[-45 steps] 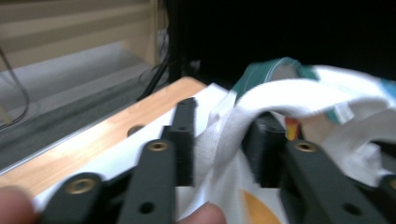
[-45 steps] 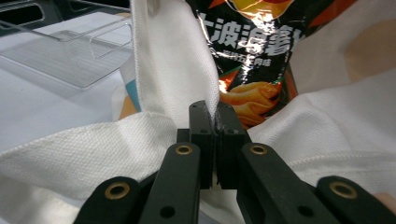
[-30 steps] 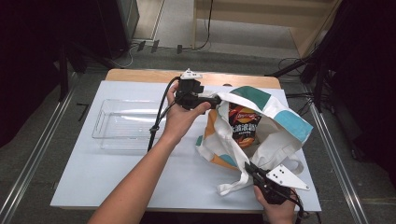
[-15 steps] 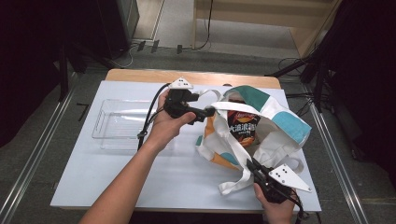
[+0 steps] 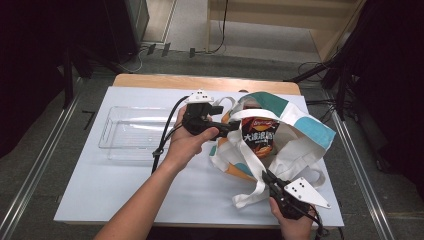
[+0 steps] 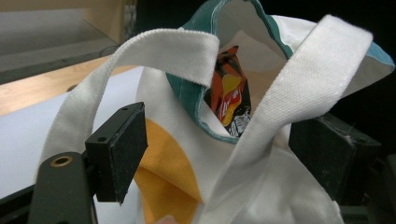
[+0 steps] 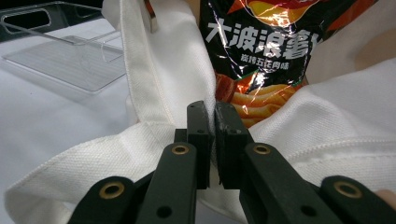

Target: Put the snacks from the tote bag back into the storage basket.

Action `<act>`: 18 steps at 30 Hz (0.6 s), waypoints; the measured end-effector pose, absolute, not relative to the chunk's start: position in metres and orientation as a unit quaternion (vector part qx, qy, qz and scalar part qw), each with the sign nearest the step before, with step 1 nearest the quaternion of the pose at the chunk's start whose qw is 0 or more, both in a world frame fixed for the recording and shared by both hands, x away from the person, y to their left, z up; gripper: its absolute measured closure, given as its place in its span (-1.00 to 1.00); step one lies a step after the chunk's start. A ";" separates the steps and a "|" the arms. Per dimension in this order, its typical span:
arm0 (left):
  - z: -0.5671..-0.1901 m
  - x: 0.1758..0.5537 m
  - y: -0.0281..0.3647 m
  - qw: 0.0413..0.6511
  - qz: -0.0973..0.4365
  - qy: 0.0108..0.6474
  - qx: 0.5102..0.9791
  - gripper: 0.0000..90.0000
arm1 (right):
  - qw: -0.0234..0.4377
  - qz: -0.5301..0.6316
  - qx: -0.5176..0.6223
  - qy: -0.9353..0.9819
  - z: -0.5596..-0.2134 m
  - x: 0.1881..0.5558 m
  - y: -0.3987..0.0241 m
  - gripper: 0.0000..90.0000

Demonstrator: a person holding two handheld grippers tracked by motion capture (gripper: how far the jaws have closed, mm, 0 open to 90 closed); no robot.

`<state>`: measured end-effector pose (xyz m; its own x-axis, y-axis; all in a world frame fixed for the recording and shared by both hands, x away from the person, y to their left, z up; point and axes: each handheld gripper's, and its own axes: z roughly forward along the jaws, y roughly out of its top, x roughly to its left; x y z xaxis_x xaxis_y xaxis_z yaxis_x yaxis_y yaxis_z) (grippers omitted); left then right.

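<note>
Where the white sheet covers the table (image 5: pixel 125 195), a tote (image 5: pixel 295 150) lies at its right half, mouth held open toward the camera, white cloth with teal rim and an orange patch. Chip bag (image 5: pixel 259 136) stands inside the mouth, dark wrapper, orange print, upright or nearly so.

Left tongs (image 5: pixel 235 127) at the tote's near-left rim, level, pointing right. Jaws apart and just been closing a little; in the left gripper view one white strap (image 6: pixel 289 98) and the teal rim (image 6: pixel 187 88) run between the pads (image 6: pixel 122 149), cloth close to both pads but I cannot tell that either presses on it.

Right tongs (image 5: pixel 267 178) low at the table's front edge, pointing up-left. Jaws together, clamped on the white cloth of the tote's lower strap (image 7: pixel 154 79); the right gripper view shows the fabric pinched between the pads (image 7: pixel 201 126), chip bag (image 7: pixel 261 46) just behind.

Clear tray (image 5: pixel 127 132) sits left of the tote, apart from it. Wooden edge (image 5: pixel 200 82) of the table shows beyond the sheet.
</note>
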<state>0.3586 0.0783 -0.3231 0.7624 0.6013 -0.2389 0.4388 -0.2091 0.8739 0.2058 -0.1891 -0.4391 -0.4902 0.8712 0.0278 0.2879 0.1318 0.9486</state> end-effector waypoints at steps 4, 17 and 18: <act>-0.324 0.359 0.070 0.512 0.084 0.349 0.780 -0.55 | 0.286 0.511 0.411 0.699 -0.438 0.206 -0.186 0.95; -0.317 0.371 0.066 0.479 0.109 0.345 0.800 0.83 | 0.273 0.511 0.391 0.715 -0.440 0.199 -0.182 0.98; -0.316 0.371 0.068 0.481 0.104 0.347 0.798 0.86 | 0.272 0.511 0.392 0.715 -0.440 0.199 -0.182 0.98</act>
